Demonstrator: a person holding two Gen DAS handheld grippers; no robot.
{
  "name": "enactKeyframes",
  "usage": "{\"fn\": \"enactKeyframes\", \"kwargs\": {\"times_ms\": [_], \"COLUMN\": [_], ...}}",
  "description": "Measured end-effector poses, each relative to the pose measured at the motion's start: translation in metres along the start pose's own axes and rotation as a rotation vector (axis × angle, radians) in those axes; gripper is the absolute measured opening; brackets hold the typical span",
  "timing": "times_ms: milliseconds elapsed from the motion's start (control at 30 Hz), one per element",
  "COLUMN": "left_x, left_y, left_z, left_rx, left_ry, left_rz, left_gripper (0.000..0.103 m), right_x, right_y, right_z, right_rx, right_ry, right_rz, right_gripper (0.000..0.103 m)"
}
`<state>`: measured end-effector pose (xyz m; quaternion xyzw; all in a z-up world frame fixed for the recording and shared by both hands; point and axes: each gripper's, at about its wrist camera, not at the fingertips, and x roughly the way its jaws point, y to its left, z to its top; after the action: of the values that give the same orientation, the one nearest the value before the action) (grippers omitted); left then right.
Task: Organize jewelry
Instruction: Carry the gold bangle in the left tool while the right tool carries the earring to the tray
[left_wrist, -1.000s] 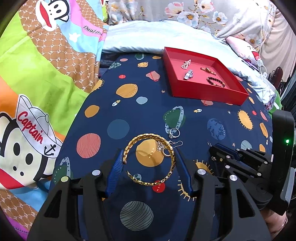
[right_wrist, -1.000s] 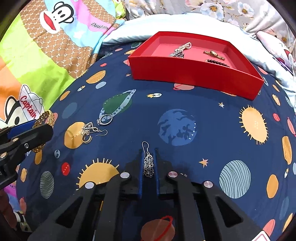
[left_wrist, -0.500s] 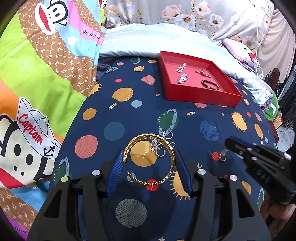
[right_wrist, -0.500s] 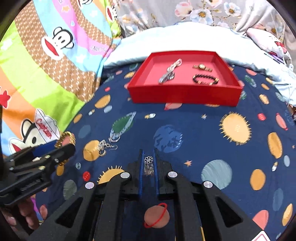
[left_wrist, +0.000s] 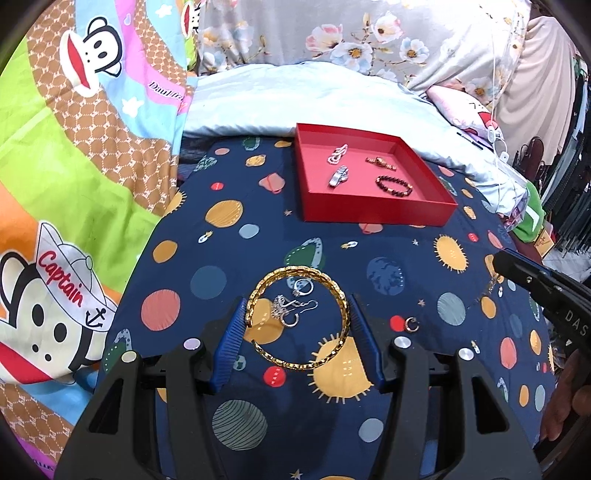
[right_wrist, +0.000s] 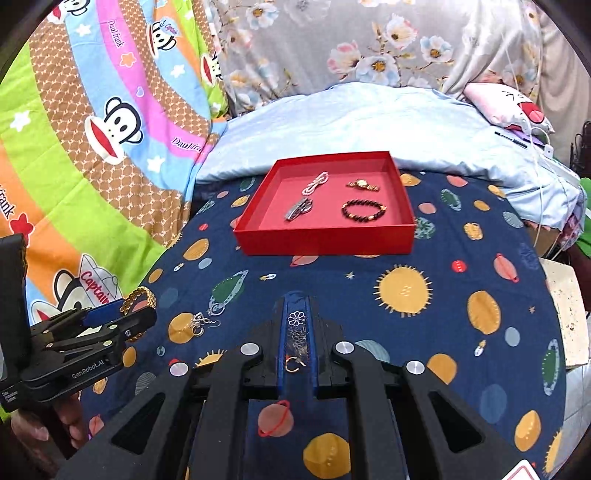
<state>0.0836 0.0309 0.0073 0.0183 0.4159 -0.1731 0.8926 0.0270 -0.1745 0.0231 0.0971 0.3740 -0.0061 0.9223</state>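
Your left tool gripped the gold bangle across its width, blue pads pressed to either side, the bangle held above the space-print sheet. Seen through the ring, a silver earring and a small ring lay on the sheet. At about 3 o'clock of the bangle, a little hoop lay on the sheet apart from the rest.

Your right tool was shut on a flower earring, its filigree drop pinched between the narrow blue pads with the flower at the tips.

The red tray sat on the sheet at 12 o'clock of both tools, well apart from them. In it lay a pearl piece and a silver piece on the left, a gold watch and a dark bead bracelet on the right.
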Motion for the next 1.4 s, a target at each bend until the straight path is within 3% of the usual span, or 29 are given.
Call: {"fn": "enactKeyframes", "kwargs": {"times_ms": [467,1200,1400], "left_x": [0.015,0.074,0.100], "left_y": [-0.028,-0.063,-0.067], "left_z": [0.029,0.137,0.156], "left_rx": [0.039,0.077,0.067], "left_ry": [-0.022,-0.109,-0.101], "left_rz": [-0.030,-0.035,-0.030], "left_gripper": [0.054,0.054,0.054], "right_x": [0.007,0.070,0.097], "right_y": [-0.020,-0.050,-0.057], "right_z": [0.014,0.130,0.142], "right_rx": [0.010,-0.001,0.015], "right_ry": [-0.011,-0.089,-0.064], "right_rz": [-0.023,-0.001,0.016], "right_gripper": [0.009,0.009,0.009]}}
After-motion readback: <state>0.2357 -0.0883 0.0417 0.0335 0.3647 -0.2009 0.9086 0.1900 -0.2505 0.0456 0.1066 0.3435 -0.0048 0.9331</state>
